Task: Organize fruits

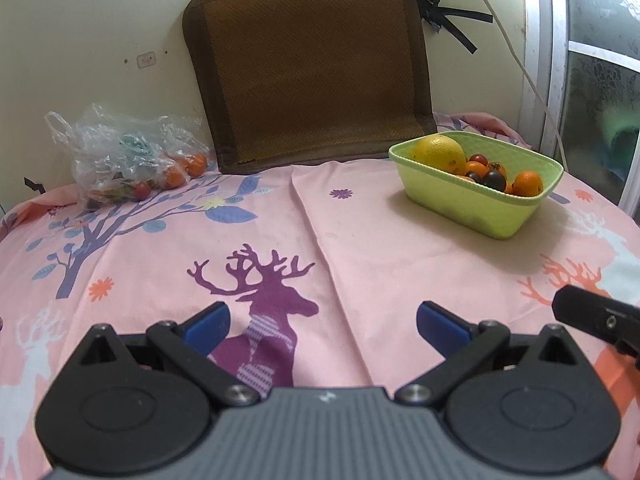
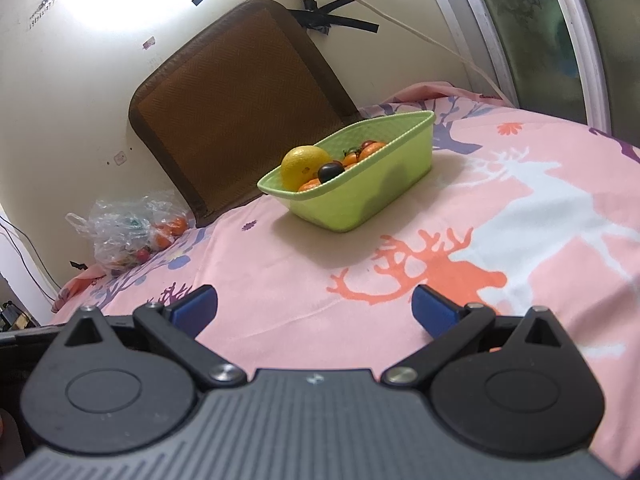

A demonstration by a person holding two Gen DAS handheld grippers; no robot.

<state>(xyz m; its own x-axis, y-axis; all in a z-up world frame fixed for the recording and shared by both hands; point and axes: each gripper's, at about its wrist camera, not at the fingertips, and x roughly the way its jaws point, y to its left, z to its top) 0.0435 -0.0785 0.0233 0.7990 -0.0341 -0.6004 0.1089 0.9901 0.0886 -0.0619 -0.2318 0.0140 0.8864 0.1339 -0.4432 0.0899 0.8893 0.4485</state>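
Note:
A light green basket point(image 1: 476, 208) point(image 2: 360, 196) sits on the pink deer-print cloth, holding a big yellow citrus point(image 1: 440, 154) point(image 2: 304, 164), small oranges point(image 1: 528, 183) and dark cherry tomatoes point(image 1: 494, 179) point(image 2: 331, 171). A clear plastic bag point(image 1: 120, 152) point(image 2: 120, 228) lies at the back left with small oranges point(image 1: 197, 163) point(image 2: 176, 226) and a red tomato point(image 1: 142, 190) at its mouth. My left gripper point(image 1: 323, 326) hovers open over the purple deer, nothing between its fingers. My right gripper point(image 2: 314, 312) is open and empty, short of the basket.
A brown woven cushion point(image 1: 308, 64) point(image 2: 240, 104) leans on the wall behind the cloth. A white cable point(image 1: 516, 52) runs down the wall at the right, beside a window frame point(image 1: 556, 80). The right gripper's black body point(image 1: 596, 316) shows at the left wrist view's right edge.

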